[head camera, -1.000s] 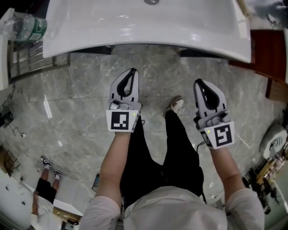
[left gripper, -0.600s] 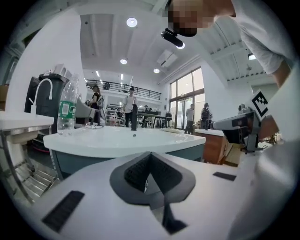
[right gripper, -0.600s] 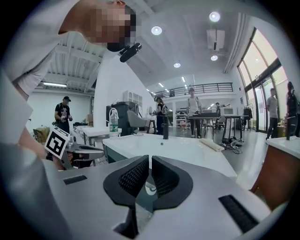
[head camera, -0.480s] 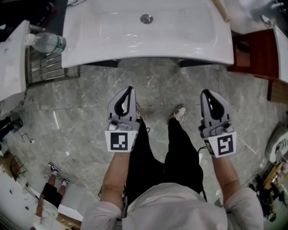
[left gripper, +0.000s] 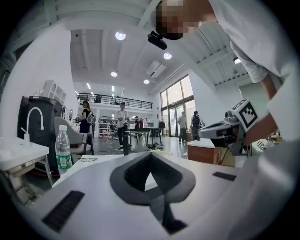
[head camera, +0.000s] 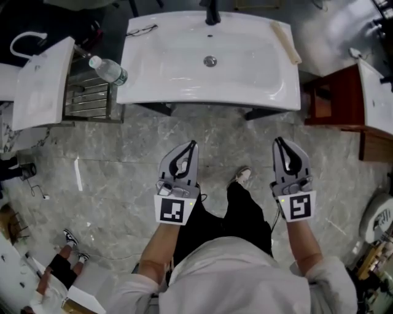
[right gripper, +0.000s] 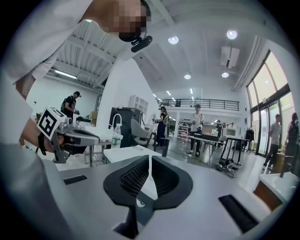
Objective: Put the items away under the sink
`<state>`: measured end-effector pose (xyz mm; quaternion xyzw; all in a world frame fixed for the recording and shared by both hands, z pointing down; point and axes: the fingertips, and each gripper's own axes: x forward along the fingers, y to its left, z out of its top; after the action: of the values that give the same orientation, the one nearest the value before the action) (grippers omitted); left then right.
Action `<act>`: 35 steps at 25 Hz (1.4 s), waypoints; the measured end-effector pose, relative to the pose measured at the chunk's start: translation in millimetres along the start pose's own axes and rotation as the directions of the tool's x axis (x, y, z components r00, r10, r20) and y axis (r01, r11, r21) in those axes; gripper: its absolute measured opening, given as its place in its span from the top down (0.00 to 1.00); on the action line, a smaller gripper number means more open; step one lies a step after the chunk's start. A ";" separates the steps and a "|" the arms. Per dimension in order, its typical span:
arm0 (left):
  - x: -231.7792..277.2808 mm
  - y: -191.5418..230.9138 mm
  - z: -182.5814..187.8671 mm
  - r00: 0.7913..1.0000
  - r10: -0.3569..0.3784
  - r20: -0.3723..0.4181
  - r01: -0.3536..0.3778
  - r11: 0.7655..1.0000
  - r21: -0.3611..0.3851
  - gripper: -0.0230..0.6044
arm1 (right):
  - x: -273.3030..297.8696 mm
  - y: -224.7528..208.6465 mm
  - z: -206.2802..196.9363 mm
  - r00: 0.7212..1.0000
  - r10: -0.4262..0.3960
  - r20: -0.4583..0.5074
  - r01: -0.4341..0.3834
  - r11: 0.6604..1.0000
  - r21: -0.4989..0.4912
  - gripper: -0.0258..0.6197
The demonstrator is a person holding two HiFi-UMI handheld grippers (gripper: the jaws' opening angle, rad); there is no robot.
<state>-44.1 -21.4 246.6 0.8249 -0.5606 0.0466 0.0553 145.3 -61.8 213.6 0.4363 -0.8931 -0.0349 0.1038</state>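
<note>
The white sink (head camera: 166, 67) lies ahead in the head view, with a black faucet (head camera: 212, 12) at its back. On its rim lie a pair of glasses (head camera: 142, 29) at the back left and a pale wooden stick (head camera: 287, 43) on the right. A clear water bottle (head camera: 107, 69) with a green label lies on the rack left of the sink; it also shows as the bottle (left gripper: 63, 151) and the bottle (right gripper: 116, 136). My left gripper (head camera: 194, 143) and right gripper (head camera: 277, 140) hang side by side over the floor, short of the sink, both shut and empty. Left gripper (left gripper: 150, 154) and right gripper (right gripper: 149, 157) jaws meet at the tips.
A metal rack (head camera: 89, 101) and a second white basin (head camera: 43, 80) stand left of the sink. A red-brown wooden cabinet (head camera: 331, 98) stands at the right. The grey marble floor (head camera: 123, 159) lies below, with another person's legs (head camera: 58, 264) at the lower left.
Both grippers have risen together, still shut and empty. The head view has pulled back, so the whole sink, the faucet, glasses and stick now show.
</note>
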 end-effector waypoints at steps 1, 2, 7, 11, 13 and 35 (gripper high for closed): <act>-2.7 -2.2 6.7 1.000 0.002 0.006 -0.002 1.000 -0.005 0.96 | 0.5 0.8 10.5 1.000 0.010 0.017 -0.010 1.000 -0.001 0.90; -5.4 -4.2 14.2 1.000 0.005 0.015 -0.004 1.000 -0.010 0.96 | 0.9 2.5 20.6 0.999 0.021 0.032 -0.021 1.000 -0.001 0.90; -19.5 -13.4 54.1 0.999 0.003 0.047 -0.004 1.000 0.009 0.96 | -4.8 14.2 65.1 0.994 0.053 0.094 -0.057 0.998 0.035 0.90; -26.6 -14.1 89.5 0.996 0.001 0.088 -0.004 0.999 0.038 0.96 | -9.5 25.9 93.2 0.988 0.075 0.137 -0.085 0.994 0.069 0.90; -29.4 -13.8 104.5 0.994 0.003 0.108 -0.008 0.999 0.052 0.96 | -12.0 29.2 102.6 0.986 0.085 0.147 -0.097 0.992 0.078 0.90; -32.4 -19.7 146.8 0.978 0.018 0.207 -0.029 0.998 0.047 0.96 | -29.3 12.9 144.3 0.975 0.068 0.213 -0.088 0.992 0.085 0.90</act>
<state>-35.4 -5.4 96.1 0.8197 -0.5717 -0.0247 -0.0241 121.7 -34.9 70.2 0.3991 -0.9162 -0.0346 -0.0103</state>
